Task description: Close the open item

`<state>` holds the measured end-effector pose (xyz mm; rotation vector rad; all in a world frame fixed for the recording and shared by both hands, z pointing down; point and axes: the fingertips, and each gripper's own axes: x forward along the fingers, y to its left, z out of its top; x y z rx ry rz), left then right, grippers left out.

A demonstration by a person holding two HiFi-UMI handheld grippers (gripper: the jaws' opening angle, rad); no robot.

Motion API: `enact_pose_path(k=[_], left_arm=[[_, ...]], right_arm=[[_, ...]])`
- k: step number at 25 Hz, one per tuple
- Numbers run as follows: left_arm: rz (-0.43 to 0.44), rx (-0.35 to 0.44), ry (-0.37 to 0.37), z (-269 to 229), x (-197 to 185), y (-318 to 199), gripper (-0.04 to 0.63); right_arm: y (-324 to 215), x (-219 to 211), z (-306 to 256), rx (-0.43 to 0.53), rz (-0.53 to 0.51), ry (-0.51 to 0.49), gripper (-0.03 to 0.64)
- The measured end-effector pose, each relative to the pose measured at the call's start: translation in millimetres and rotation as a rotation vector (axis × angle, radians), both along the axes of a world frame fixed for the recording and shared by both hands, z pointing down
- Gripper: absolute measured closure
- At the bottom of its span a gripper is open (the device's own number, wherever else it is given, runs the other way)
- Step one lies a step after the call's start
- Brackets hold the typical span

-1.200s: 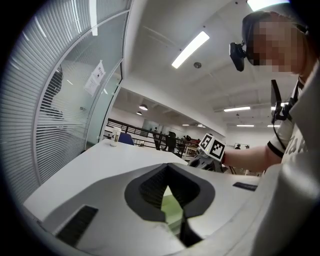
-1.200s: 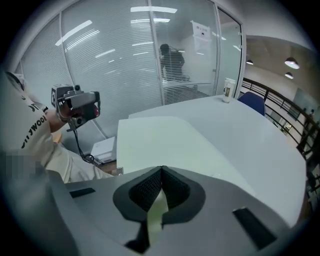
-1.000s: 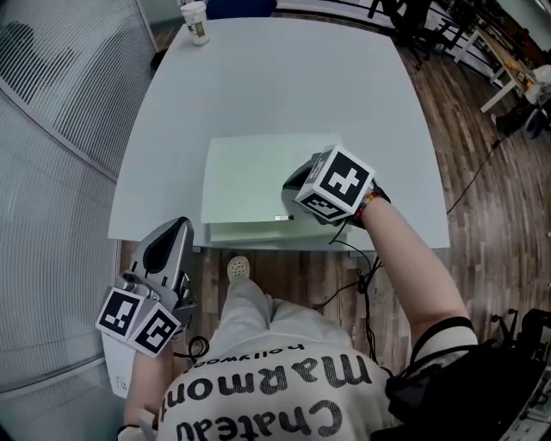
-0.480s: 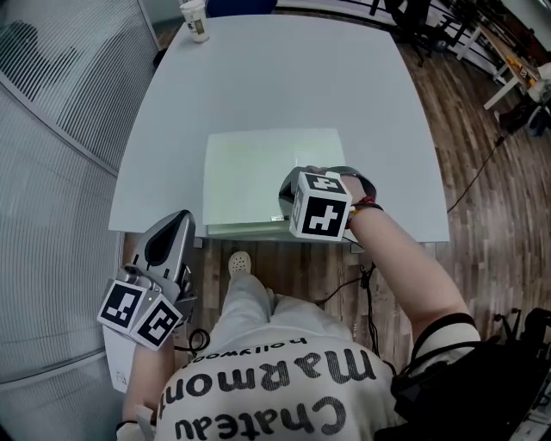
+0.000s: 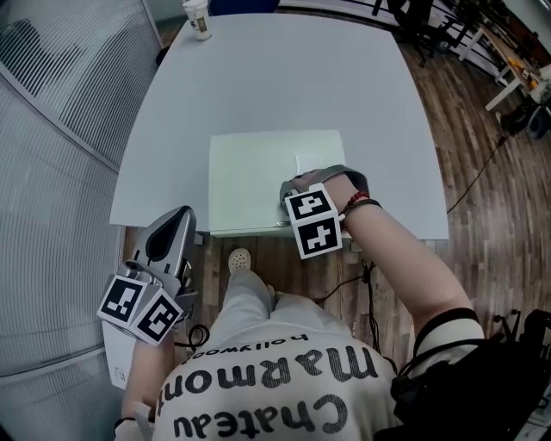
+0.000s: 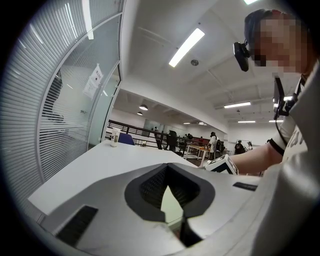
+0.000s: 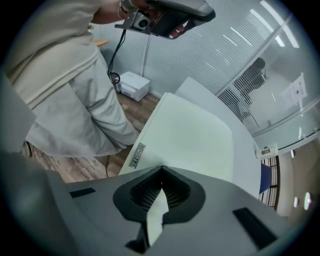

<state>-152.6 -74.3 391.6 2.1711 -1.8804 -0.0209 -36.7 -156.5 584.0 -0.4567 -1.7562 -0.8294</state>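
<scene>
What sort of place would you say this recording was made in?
Probably an open-plan office or lab: a white table bearing a paper cup, a glass partition with blinds, and strip lights over distant desks.

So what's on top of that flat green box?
Only the right gripper, jaws together, near the front right corner of the pale green flat box. Its lid looks down, so whatever is inside is covered.

One green case (image 5: pixel 256 179), one cup (image 5: pixel 197 19), one table (image 5: pixel 284 77)
</scene>
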Motion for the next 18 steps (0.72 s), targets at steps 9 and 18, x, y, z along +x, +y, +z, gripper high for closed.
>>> enact_pose_path(k=[9, 18], left_arm=[[0.022, 0.021, 0.025, -11, 10, -2, 0.594], [0.008, 0.027, 0.034, -6, -12, 3, 0.594]], right_arm=[[3, -3, 6, -0.054, 0.168, 0.204, 0.621], [-3, -12, 12, -0.039, 0.2, 0.241, 0.624]])
